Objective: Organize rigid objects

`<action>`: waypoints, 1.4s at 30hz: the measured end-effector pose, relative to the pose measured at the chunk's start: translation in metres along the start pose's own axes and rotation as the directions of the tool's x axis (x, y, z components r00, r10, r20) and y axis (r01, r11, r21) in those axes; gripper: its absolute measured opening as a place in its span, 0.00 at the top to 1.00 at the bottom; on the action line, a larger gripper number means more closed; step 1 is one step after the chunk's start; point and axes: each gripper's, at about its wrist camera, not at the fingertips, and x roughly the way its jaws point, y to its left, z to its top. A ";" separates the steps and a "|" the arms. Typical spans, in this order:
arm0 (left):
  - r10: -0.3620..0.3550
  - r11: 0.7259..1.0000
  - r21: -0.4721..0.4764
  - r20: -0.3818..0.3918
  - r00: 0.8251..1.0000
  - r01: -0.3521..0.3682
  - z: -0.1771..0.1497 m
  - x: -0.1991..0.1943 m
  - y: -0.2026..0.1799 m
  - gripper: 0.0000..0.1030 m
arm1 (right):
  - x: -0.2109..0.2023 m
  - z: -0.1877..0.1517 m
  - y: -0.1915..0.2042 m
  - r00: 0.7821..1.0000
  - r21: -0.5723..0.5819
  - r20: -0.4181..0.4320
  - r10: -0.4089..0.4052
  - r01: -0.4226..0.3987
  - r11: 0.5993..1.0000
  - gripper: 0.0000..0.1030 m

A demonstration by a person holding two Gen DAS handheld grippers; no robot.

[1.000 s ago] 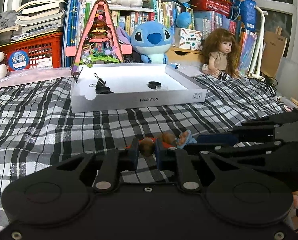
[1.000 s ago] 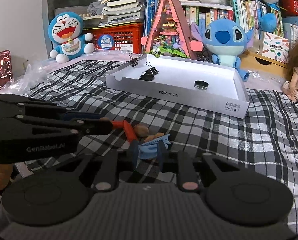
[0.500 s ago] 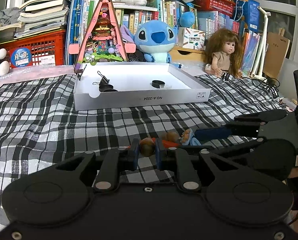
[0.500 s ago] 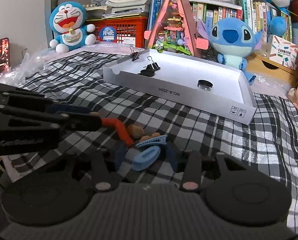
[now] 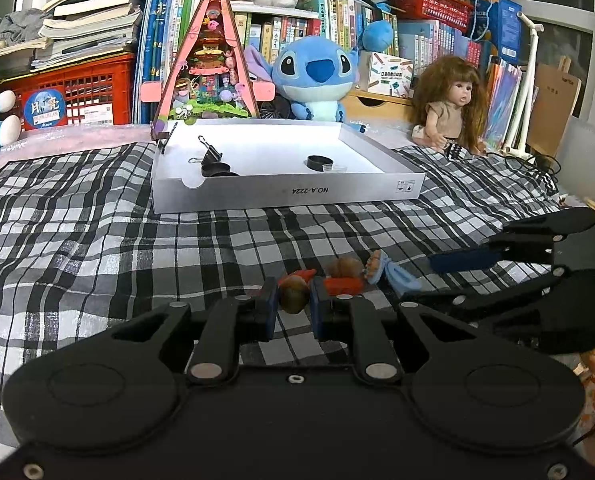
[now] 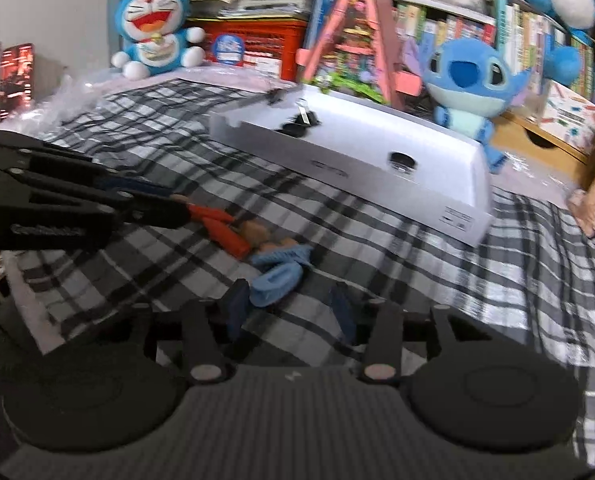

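One small figure (image 5: pixel 337 276) lies near on the plaid cloth. The far white tray (image 5: pixel 289 196) holds two binder clips (image 5: pixel 211 154) and three black round caps (image 5: pixel 319 162). Behind stand one Stitch plush (image 5: pixel 317 76), one doll (image 5: pixel 449 108) right, one Doraemon plush (image 6: pixel 153 28) left.

Small figure (image 6: pixel 253 240) lying on plaid cloth (image 6: pixel 417 256) — frame centre.
Right gripper (image 6: pixel 291 310) spread wide below; left gripper (image 6: pixel 153 210) clamped on its orange part.

Between the small doll (image 5: pixel 337 280) and the white tray (image 5: pixel 289 196) lay open checkered cloth (image 5: pixel 97 248). Beyond the tray, a Stitch plush (image 5: pixel 313 76) and a pink triangular toy house (image 5: pixel 209 68) blocked the way.
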 end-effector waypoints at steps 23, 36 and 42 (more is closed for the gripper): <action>0.003 1.000 -0.019 -0.001 1.000 -0.003 0.000 0.003 0.003 0.85 | 0.003 -0.003 0.011 0.985 0.180 0.019 -0.171 0.165 0.970 0.37; 0.007 0.999 -0.042 0.003 1.000 -0.006 0.001 0.006 0.002 0.85 | 0.012 -0.004 0.017 0.976 0.250 0.049 -0.212 0.193 0.949 0.57; 0.005 0.999 -0.041 0.011 1.000 -0.004 0.005 0.006 0.001 0.85 | 0.009 -0.005 0.023 0.976 0.218 0.070 -0.205 0.186 0.958 0.57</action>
